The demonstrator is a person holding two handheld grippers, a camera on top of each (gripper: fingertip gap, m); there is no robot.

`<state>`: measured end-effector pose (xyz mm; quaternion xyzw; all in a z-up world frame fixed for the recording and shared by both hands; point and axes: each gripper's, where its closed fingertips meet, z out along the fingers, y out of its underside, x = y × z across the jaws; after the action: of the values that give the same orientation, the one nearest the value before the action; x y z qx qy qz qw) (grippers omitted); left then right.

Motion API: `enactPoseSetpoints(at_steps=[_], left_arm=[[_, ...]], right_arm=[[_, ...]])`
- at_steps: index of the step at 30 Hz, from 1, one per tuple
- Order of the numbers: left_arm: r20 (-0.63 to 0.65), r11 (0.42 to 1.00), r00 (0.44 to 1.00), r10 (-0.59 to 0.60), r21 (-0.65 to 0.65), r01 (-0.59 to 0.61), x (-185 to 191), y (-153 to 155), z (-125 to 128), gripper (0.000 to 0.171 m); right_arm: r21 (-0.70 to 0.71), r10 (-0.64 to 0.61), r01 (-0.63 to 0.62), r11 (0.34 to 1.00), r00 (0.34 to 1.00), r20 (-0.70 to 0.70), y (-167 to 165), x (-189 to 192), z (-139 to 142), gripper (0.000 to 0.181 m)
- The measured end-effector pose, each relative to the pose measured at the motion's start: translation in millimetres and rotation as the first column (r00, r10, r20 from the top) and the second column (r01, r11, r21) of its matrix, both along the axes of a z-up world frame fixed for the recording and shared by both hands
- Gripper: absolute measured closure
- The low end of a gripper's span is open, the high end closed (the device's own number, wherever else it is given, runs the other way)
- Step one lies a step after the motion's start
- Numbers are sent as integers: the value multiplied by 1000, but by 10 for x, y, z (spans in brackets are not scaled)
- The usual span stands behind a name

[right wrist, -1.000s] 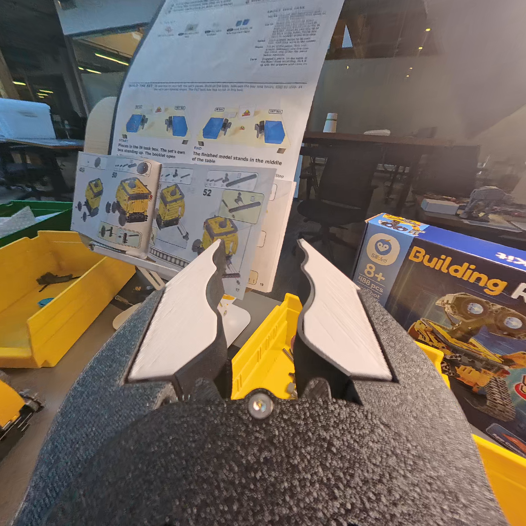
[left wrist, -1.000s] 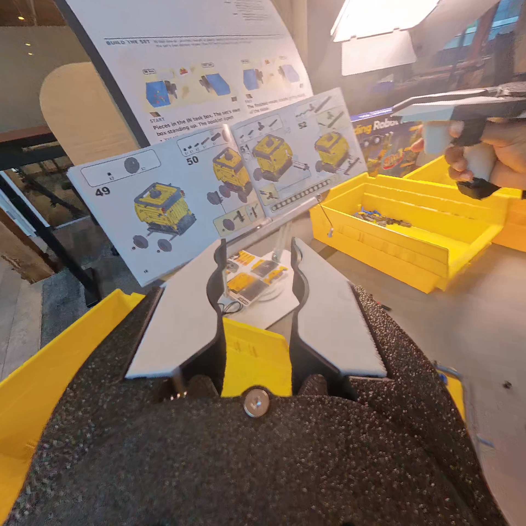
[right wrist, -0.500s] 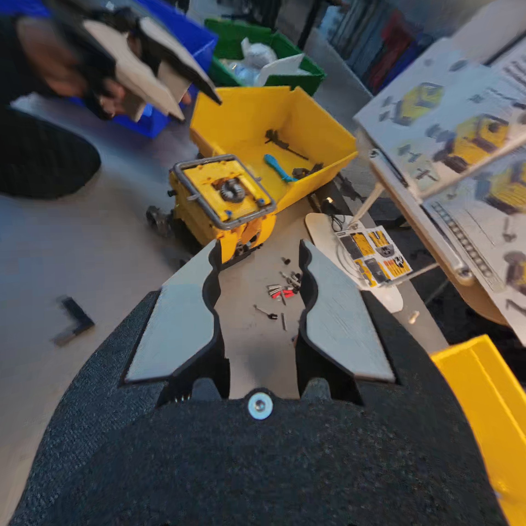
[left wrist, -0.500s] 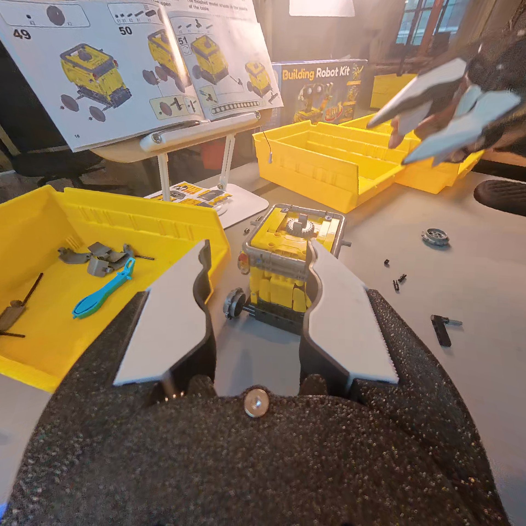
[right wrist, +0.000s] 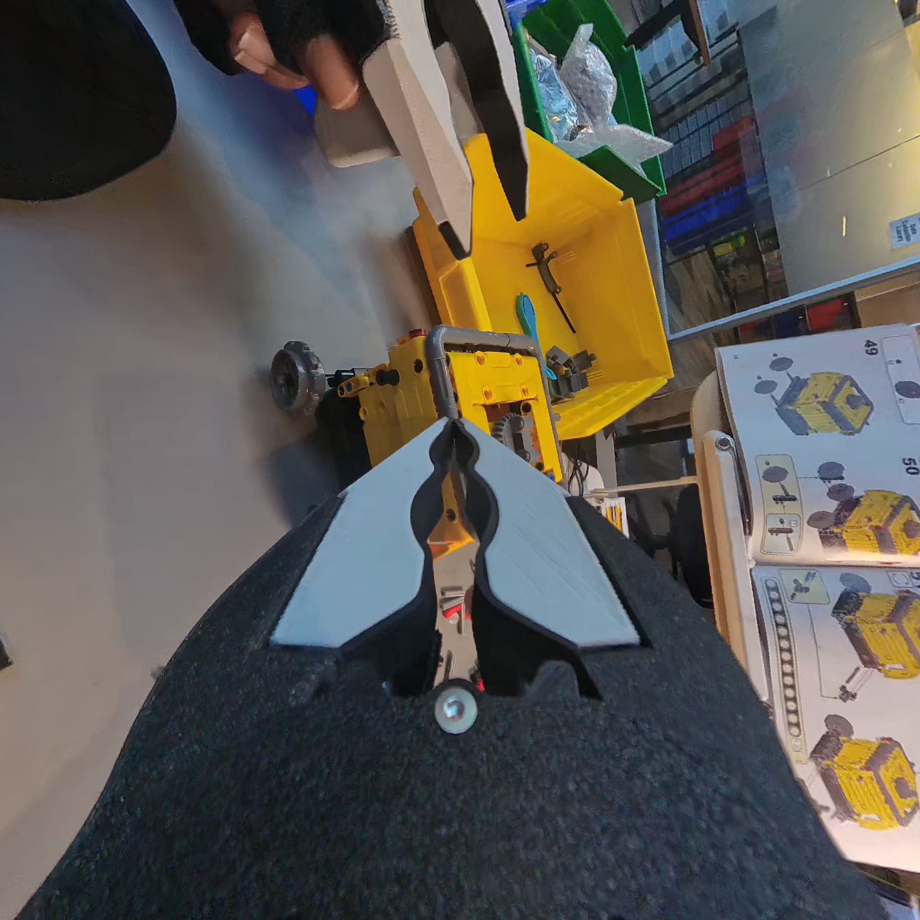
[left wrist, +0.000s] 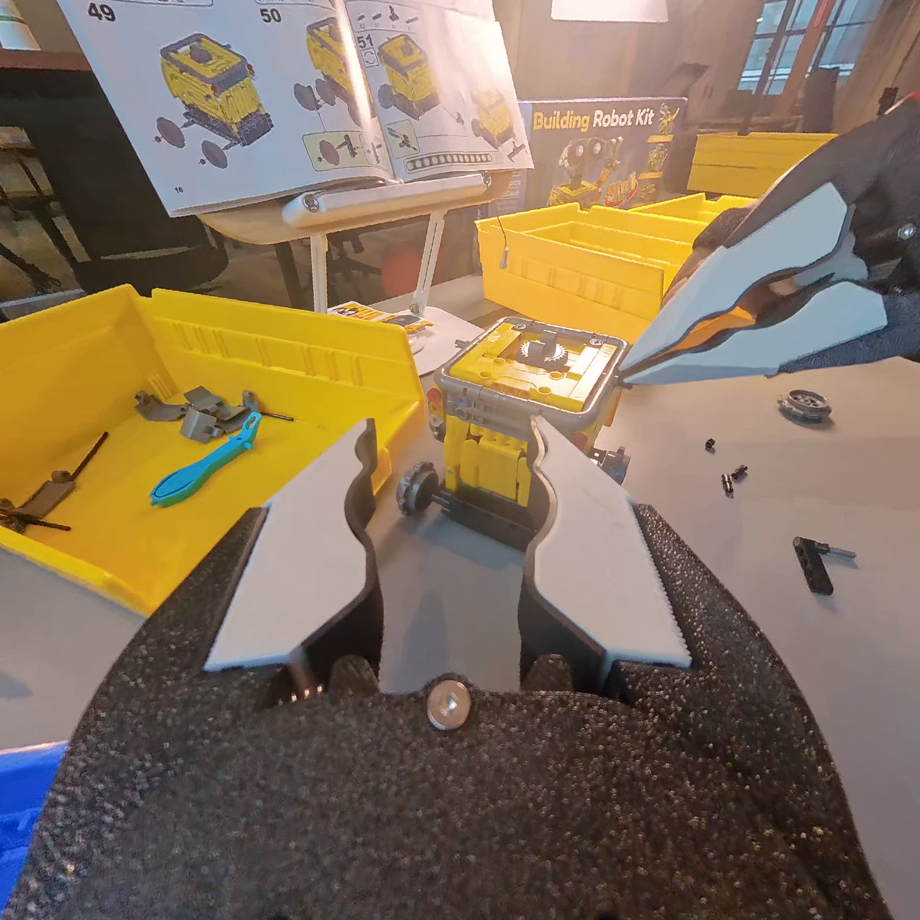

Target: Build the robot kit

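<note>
Pinching yellow brick-built box model's (right wrist: 448, 393) grey rim: right gripper (right wrist: 453, 423) | left gripper (left wrist: 450, 433) spread wide, empty, at model's 6 o'clock | risk: thin-rim pinch may slip, tipping model

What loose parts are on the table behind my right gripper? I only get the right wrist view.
Observer: In the left wrist view, a grey wheel lies on the table. It is just past the right gripper and apart from the yellow model.
Operator: Anything else near it?
Observer: A black L-shaped piece with a pin through it lies on the table, nearer the left camera.
Operator: Is the left gripper on the model?
Observer: The left gripper is open, with the model's lower front between its fingertips. I cannot tell whether it touches.
</note>
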<state>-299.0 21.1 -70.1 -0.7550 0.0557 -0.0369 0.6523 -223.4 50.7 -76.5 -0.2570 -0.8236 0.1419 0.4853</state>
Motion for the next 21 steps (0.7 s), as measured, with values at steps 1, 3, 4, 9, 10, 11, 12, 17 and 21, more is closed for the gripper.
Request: enactPoseSetpoints(at_steps=[1, 3, 4, 9, 10, 11, 12, 17, 21], left_arm=[[-5, 1000, 1000, -4, -8, 4, 14, 4, -17, 114], [-19, 1000, 1000, -11, -23, 11, 44, 17, -51, 114], [-31, 999, 999, -14, -32, 13, 58, 25, -73, 114], [-75, 998, 997, 1, -69, -6, 45, 57, -181, 114], [-75, 998, 997, 12, -67, -17, 25, 61, -184, 114], [-72, 998, 997, 24, -64, -28, 3, 63, -182, 114], [-65, 998, 997, 33, -59, -37, -16, 62, -177, 114], [-38, 999, 999, 19, -41, -21, -36, 32, -160, 113], [16, 994, 994, -111, -14, 111, 107, -13, -91, 104]], right_arm=[[-26, -2, 2, 1000, 1000, 6, 27, 31, 10, 181], [-62, -9, 9, 998, 1000, 1, 96, 88, 40, 181], [-72, -14, 12, 997, 1000, -19, 126, 103, 91, 181], [-112, 4, -8, 994, 999, -33, 27, 118, 125, 155], [-91, 6, -9, 996, 1000, -30, -10, 78, 75, 145], [-55, 4, -5, 998, 1000, -24, -45, 22, 10, 138], [-2, -7, 7, 1000, 1000, -9, -62, -40, -68, 137], [160, 77, -64, 985, 994, -74, -202, -179, -33, 181], [212, 191, -173, 962, 979, -68, -184, 2, 36, 181]])
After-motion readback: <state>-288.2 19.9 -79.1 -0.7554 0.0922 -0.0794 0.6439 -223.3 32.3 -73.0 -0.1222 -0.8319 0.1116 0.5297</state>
